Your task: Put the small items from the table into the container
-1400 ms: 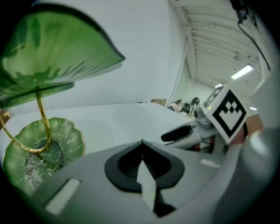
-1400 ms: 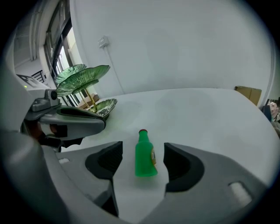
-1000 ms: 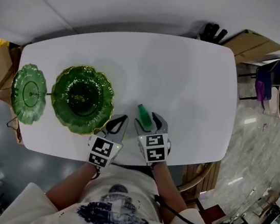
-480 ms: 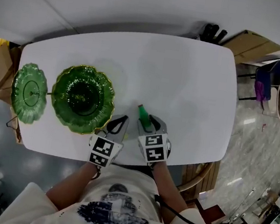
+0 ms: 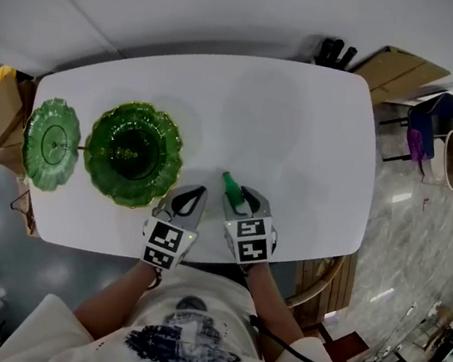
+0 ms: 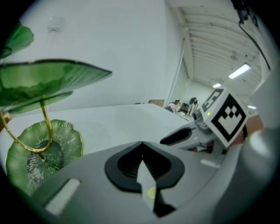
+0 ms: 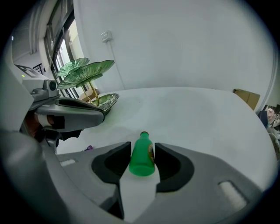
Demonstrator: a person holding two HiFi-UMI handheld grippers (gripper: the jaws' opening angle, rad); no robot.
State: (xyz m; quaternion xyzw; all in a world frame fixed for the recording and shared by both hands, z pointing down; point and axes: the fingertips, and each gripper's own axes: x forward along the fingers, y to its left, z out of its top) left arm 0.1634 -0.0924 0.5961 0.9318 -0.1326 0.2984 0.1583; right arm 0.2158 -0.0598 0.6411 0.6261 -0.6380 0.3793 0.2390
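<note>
Your right claw (image 7: 142, 151) has clamped the small green plastic bottle (image 7: 141, 160) right of the scalloped green glass dish (image 5: 165, 138), so you can lift; left claw (image 6: 142, 146) shut, empty.

left claw (image 5: 195, 195) shut, right claw (image 5: 239, 198) clamping green bottle (image 7: 142, 159).

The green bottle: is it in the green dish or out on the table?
Out. The green bottle sits on the white table, between the right gripper's jaws, apart from the green dish.

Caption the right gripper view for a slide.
The right gripper clamps a small green bottle on the white table; tiered green leaf dish behind, left.
</note>
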